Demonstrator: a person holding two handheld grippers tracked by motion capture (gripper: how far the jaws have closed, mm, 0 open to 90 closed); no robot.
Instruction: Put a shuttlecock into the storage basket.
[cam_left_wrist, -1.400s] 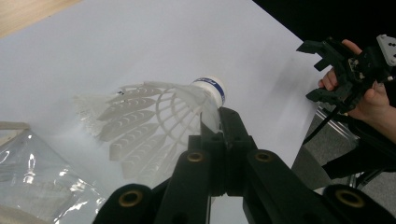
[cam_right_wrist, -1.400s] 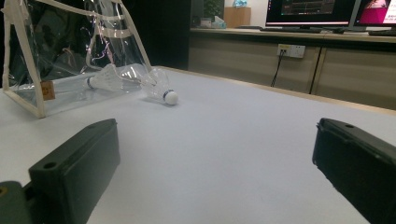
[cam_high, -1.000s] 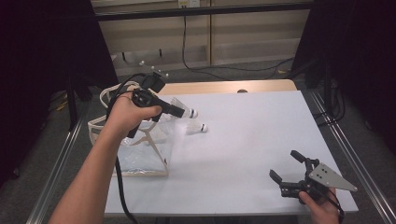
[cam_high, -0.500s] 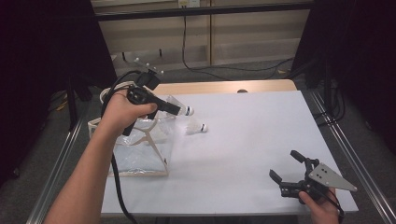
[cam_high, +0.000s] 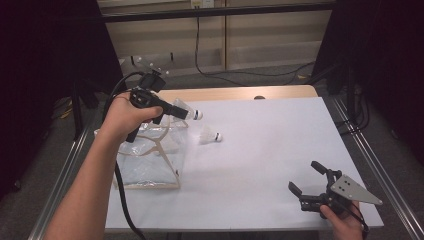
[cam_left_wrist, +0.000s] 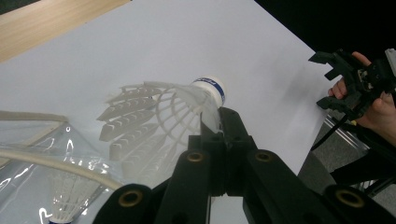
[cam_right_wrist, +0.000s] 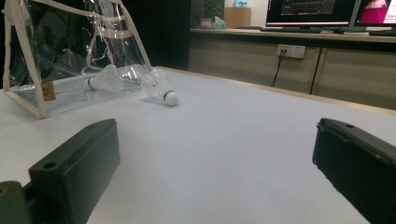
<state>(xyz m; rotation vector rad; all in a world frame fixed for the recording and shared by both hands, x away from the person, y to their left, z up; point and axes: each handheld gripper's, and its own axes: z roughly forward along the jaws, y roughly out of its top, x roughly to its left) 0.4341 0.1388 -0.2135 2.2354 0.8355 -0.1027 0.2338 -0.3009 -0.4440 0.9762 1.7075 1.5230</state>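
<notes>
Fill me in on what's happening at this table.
A person is working with two handheld grippers. The left gripper is shut on the feathers of a shuttlecock, held in the air by the clear plastic bag at the table's left side. One shuttlecock already lies inside the bag. Another shuttlecock lies on the white table beside the bag. The right gripper rests open at the near right corner.

I hold a white feather shuttlecock pinched by its skirt, cork tip pointing away, raised above the open clear plastic bag
</notes>
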